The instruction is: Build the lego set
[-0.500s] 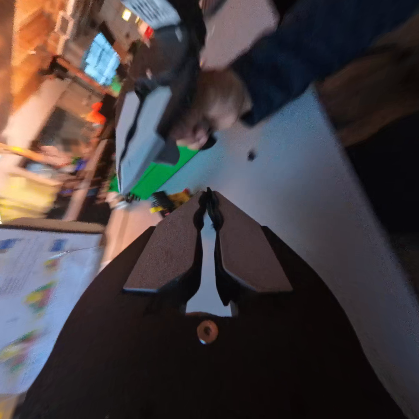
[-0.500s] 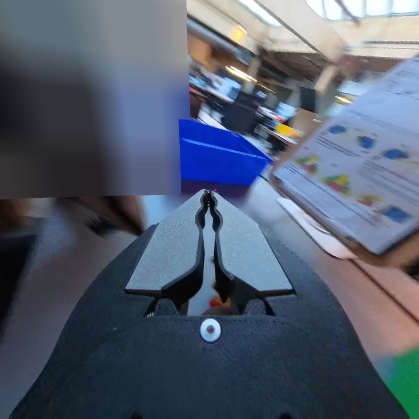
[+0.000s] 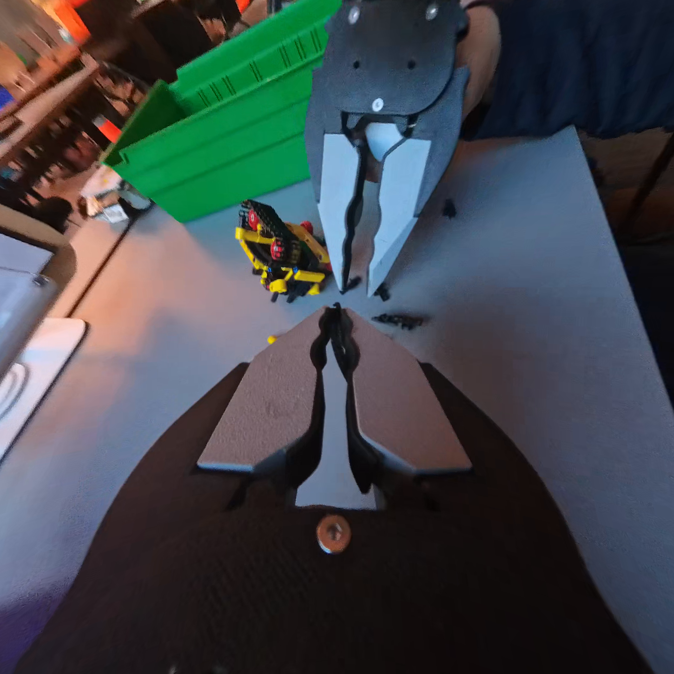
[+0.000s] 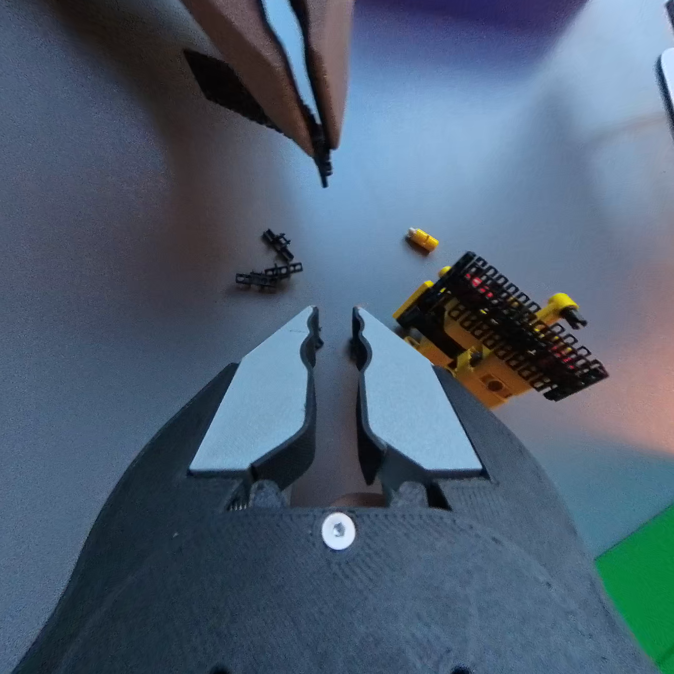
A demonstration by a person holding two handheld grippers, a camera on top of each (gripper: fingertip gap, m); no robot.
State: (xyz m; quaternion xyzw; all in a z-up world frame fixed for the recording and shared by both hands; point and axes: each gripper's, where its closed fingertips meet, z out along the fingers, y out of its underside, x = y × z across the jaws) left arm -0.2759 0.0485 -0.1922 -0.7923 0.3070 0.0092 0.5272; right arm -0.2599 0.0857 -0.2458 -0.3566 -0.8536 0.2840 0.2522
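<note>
Both tongs face each other low over the grey tabletop. Nearest in its own view, the left gripper is clamped on a thin black track link that pokes past its tips. Opposite, the right gripper stands with its jaws apart and nothing between them. Loose black plastic track links lie just ahead of it, with a small yellow peg near them. Farther off, the half-built yellow and black tracked vehicle sits beside a green plastic bin. To join links cleanly, the right gripper should probably pinch the loose chain flat and level, then meet the held link end-on.
</note>
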